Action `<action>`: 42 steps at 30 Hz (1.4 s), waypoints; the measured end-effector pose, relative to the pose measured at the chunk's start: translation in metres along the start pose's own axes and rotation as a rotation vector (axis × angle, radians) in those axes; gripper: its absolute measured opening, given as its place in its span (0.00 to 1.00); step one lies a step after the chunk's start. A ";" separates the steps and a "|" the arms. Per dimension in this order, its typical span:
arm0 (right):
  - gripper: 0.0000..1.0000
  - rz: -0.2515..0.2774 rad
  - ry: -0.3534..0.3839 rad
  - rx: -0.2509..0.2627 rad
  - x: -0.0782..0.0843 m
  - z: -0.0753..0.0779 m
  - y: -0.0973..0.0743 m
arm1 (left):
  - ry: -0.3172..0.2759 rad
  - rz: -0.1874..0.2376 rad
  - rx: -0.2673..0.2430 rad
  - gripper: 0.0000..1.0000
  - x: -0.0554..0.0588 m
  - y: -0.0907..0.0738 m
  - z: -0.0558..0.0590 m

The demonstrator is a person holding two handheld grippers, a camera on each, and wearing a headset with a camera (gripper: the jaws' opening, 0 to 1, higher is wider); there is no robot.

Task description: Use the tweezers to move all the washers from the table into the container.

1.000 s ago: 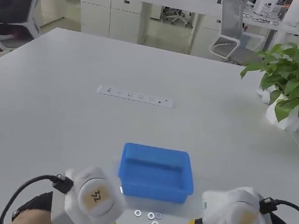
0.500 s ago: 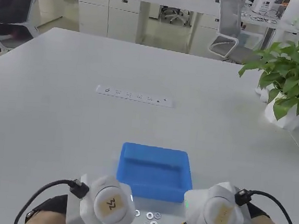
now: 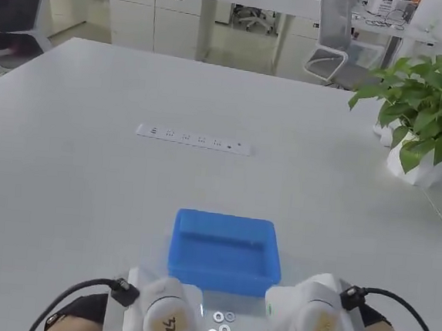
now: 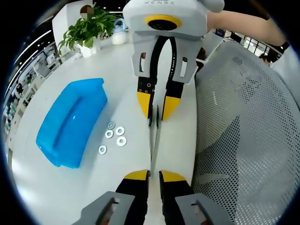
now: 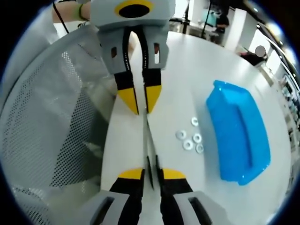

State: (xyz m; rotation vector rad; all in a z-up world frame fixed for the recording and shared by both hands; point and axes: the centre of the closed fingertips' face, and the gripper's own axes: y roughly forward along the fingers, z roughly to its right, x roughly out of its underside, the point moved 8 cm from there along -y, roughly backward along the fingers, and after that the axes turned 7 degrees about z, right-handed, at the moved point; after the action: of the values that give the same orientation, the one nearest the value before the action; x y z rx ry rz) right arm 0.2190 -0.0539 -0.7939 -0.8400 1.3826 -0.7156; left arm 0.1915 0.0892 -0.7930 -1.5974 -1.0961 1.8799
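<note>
Thin metal tweezers (image 4: 153,136) lie stretched between my two grippers, which face each other at the table's near edge. My left gripper (image 4: 154,177) is shut on one end and my right gripper (image 5: 152,174) on the other end of the tweezers (image 5: 149,140). Several small silver washers (image 3: 221,325) lie on the white table just in front of the blue container (image 3: 225,247). The washers (image 4: 115,136) sit beside the tweezers, between them and the container (image 4: 70,122). In the right gripper view the washers (image 5: 190,138) lie next to the container (image 5: 239,136).
A white power strip (image 3: 194,139) lies mid-table beyond the container. A potted plant (image 3: 423,113) stands at the right edge of the table. Grey mesh fabric (image 4: 243,131) lies past the table's near edge. Office chairs stand in the background.
Both grippers have drawn toward each other near the table's front edge, the right one moving left the most. The washers and container have not moved.
</note>
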 end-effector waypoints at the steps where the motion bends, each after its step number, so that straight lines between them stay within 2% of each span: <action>1: 0.10 0.001 -0.002 0.003 0.000 0.000 0.000 | 0.003 -0.002 0.000 0.04 0.000 0.001 0.000; 4: 0.08 0.004 -0.011 0.015 0.000 0.000 0.000 | 0.018 -0.001 -0.005 0.00 0.000 0.002 -0.001; 9: 0.07 0.017 -0.005 0.026 0.000 -0.002 0.001 | 0.017 0.000 0.000 0.00 0.001 0.001 -0.002; 12: 0.07 0.032 0.004 0.036 0.001 -0.004 0.000 | 0.010 0.015 0.002 0.00 -0.001 -0.008 -0.001; 17: 0.07 0.106 0.061 0.049 -0.003 -0.009 0.000 | 0.017 0.043 -0.015 0.00 -0.006 -0.023 -0.002; 22: 0.07 0.137 0.071 0.059 -0.010 -0.011 0.001 | -0.005 0.076 -0.018 0.00 -0.011 -0.041 -0.003; 26: 0.07 0.176 0.091 0.058 -0.019 -0.010 0.002 | 0.020 0.087 -0.027 0.00 -0.017 -0.053 -0.002; 32: 0.07 0.205 0.057 0.054 -0.034 -0.010 0.003 | 0.047 0.104 -0.032 0.00 -0.027 -0.068 0.000; 35: 0.08 0.238 0.063 0.047 -0.041 -0.010 0.004 | 0.069 0.104 -0.030 0.00 -0.033 -0.073 0.001; 42: 0.08 0.266 0.055 0.045 -0.048 -0.010 0.004 | 0.109 0.129 -0.011 0.00 -0.050 -0.077 0.002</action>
State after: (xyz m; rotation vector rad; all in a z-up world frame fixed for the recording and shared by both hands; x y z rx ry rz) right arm 0.2050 -0.0121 -0.7718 -0.5899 1.4889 -0.5643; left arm 0.1893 0.0960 -0.7014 -1.7931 -0.9804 1.8447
